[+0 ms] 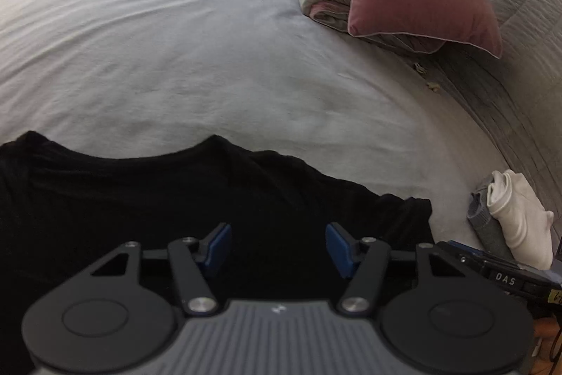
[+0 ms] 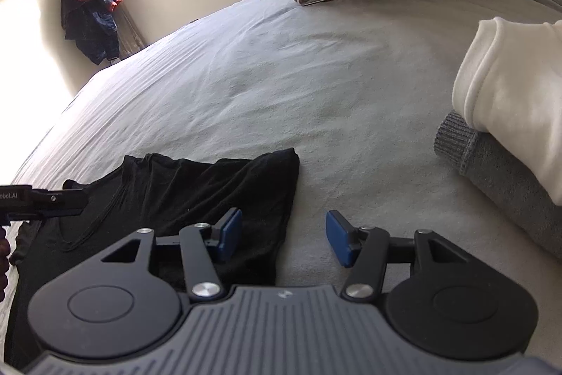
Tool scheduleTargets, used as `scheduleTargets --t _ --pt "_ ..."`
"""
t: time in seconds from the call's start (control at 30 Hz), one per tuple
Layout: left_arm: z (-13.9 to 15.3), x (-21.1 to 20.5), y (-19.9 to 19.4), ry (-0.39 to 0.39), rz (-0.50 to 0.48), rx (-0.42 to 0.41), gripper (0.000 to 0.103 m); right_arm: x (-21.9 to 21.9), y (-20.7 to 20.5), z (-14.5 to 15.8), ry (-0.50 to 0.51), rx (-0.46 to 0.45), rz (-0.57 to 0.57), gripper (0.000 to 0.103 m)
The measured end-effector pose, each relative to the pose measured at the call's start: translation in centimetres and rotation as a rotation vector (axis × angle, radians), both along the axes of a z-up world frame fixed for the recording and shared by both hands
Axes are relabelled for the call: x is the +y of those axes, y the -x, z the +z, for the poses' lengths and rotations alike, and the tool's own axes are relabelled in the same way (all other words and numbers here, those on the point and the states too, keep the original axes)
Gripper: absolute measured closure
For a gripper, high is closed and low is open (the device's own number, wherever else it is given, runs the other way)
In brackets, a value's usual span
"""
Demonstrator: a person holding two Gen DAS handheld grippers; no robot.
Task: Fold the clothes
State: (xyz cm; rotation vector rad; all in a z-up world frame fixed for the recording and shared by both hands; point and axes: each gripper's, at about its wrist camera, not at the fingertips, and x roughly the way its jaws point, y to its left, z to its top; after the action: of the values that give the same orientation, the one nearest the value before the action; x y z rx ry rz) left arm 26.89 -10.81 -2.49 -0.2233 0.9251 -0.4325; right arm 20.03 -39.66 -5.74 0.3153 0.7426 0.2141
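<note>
On the pale grey bed [image 1: 175, 41] lies a black jersey T-shirt [image 1: 175, 199], both the left gripper [image 1: 278, 246] and right gripper [image 2: 283, 239] hovering with jaws wide and empty, so a shallow pinch could snag the sheet too.

1. The left gripper [image 1: 278, 246] has its jaws spread wide, nothing between the blue pads [image 1: 220, 246].
2. The right gripper [image 2: 283, 241] is likewise wide apart and holds nothing.
3. In the right wrist view, the left gripper's black body enters from the left edge.
</note>
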Motion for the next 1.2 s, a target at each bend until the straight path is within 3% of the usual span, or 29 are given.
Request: scheduleTargets --t 0.07,0.17,0.4,0.5,0.57,0.7,0.83,1.1,1.2 --pt "-0.3 -2.3 -0.5 0.036 -0.035 0.021 0.045 -0.1 0.1 -0.2 0.015 -0.006 0.022 0.051" --pt "-0.6 -5.9 -1.1 0.082 -0.095 0.045 0.047 -0.4 -0.1 -0.6 -0.044 -0.010 0.049 0.062" --pt "-1.7 -11.7 -1.8 0.120 -0.201 0.126 0.046 -1.4 0.1 -1.1 -0.121 0.001 0.078 0.079" --pt "-2.0 -12.9 -2.2 0.126 -0.220 0.164 0.046 -1.3 0.6 -0.8 -0.086 0.004 0.096 0.081" --pt "-2.1 -13.7 -2.5 0.113 -0.234 0.174 0.046 -0.9 0.9 -0.7 -0.062 -0.001 0.133 0.071" --pt "-2.1 -14.9 -3.0 0.083 -0.239 0.189 0.046 0.0 1.0 -0.9 -0.036 -0.007 0.180 0.071" --pt "-1.9 -15.4 -3.1 0.054 -0.235 0.201 0.044 0.1 0.8 -1.1 -0.074 -0.018 0.197 0.096" --pt "-1.2 -15.9 -2.6 -0.038 -0.234 0.178 0.046 0.7 1.5 0.3 -0.144 -0.118 0.235 0.096" --pt "-0.8 -15.3 -2.3 -0.075 -0.213 0.142 0.058 1.6 2.1 1.1 -0.156 -0.207 0.275 0.096"
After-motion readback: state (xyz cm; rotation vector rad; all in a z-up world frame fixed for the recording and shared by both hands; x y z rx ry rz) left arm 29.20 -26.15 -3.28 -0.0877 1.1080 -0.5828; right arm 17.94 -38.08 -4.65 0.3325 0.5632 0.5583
